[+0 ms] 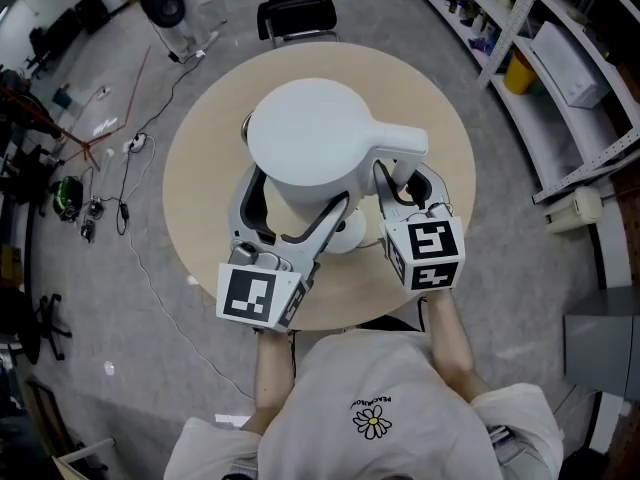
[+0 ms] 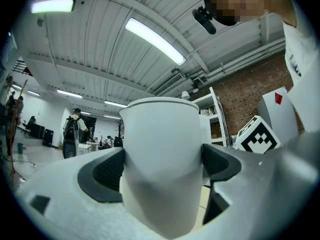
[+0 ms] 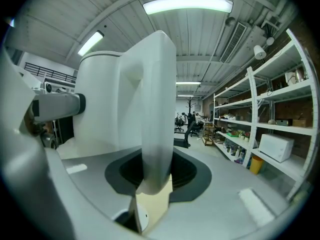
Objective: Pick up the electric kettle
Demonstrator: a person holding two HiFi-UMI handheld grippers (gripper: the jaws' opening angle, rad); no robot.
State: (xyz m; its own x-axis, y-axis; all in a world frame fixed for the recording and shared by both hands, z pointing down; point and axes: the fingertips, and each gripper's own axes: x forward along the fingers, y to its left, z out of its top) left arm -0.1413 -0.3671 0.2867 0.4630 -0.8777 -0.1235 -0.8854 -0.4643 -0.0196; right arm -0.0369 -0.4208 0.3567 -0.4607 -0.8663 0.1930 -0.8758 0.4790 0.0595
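Observation:
The white electric kettle (image 1: 305, 133) hangs above the round wooden table (image 1: 200, 178), clear of its white base disc (image 1: 350, 232). My left gripper (image 1: 292, 206) is shut on the kettle's body (image 2: 160, 149), with a dark pad (image 2: 107, 174) pressed against each side. My right gripper (image 1: 408, 180) is shut on the kettle's handle (image 3: 157, 124), which stands upright between its jaws. In the right gripper view the kettle body (image 3: 97, 104) fills the left half and the base disc (image 3: 141, 218) shows below. The right gripper's marker cube (image 2: 257, 136) appears in the left gripper view.
A black chair (image 1: 298, 13) stands behind the table. Metal shelves (image 1: 560, 58) with boxes and bottles run along the right. Cables and gear (image 1: 90, 148) lie on the floor at the left. People stand far off in the room (image 2: 75, 129).

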